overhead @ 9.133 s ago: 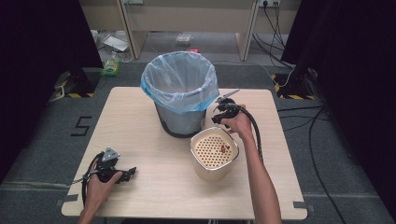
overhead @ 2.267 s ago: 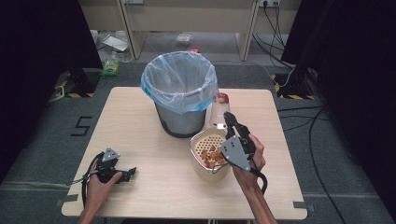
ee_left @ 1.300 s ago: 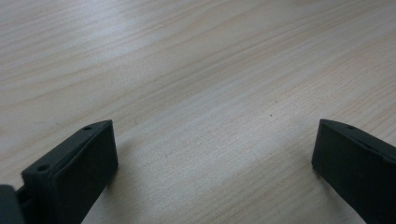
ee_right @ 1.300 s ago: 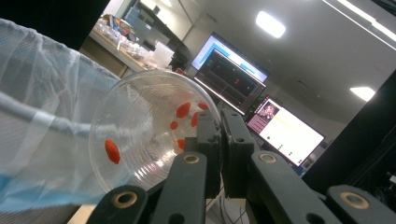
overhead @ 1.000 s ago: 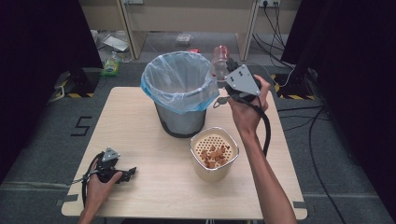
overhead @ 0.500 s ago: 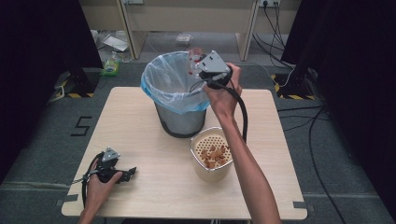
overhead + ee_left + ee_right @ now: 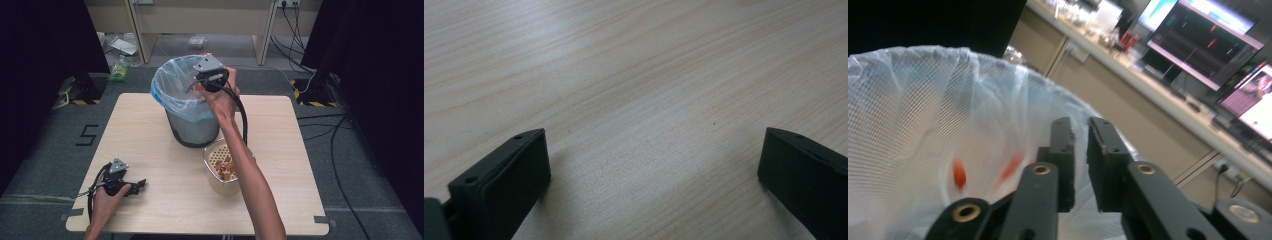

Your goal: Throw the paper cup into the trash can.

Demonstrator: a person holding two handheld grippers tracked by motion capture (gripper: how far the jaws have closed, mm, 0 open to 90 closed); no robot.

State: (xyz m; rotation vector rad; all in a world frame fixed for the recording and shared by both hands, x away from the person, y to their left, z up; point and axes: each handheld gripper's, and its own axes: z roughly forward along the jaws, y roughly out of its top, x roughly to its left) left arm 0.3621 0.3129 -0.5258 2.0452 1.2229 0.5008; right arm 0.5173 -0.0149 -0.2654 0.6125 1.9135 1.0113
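Observation:
A grey bin [image 7: 192,127] lined with a pale blue bag [image 7: 167,95] stands at the table's back middle. My right gripper [image 7: 195,86] hovers over its right rim. In the right gripper view this gripper [image 7: 1079,125] has its jaws almost together, a thin gap between them and nothing held. Blurred red patches [image 7: 959,175] show against the bag [image 7: 913,115] below. A cream perforated basket [image 7: 216,184] with orange-brown pieces [image 7: 226,168] sits in front of the bin. My left gripper [image 7: 141,185] rests open on the table's front left, bare wood between its jaws [image 7: 654,165].
The wooden table [image 7: 300,165] has bare room on its right and left sides. The right gripper's black cable [image 7: 243,117] runs along the forearm above the basket. Beyond the table are wooden cabinets [image 7: 200,20] and litter on the floor [image 7: 117,70].
My right gripper carried a red-capped bottle from above the basket up and left to the bin's rim; the bottle is no longer in its jaws. The left gripper has not moved.

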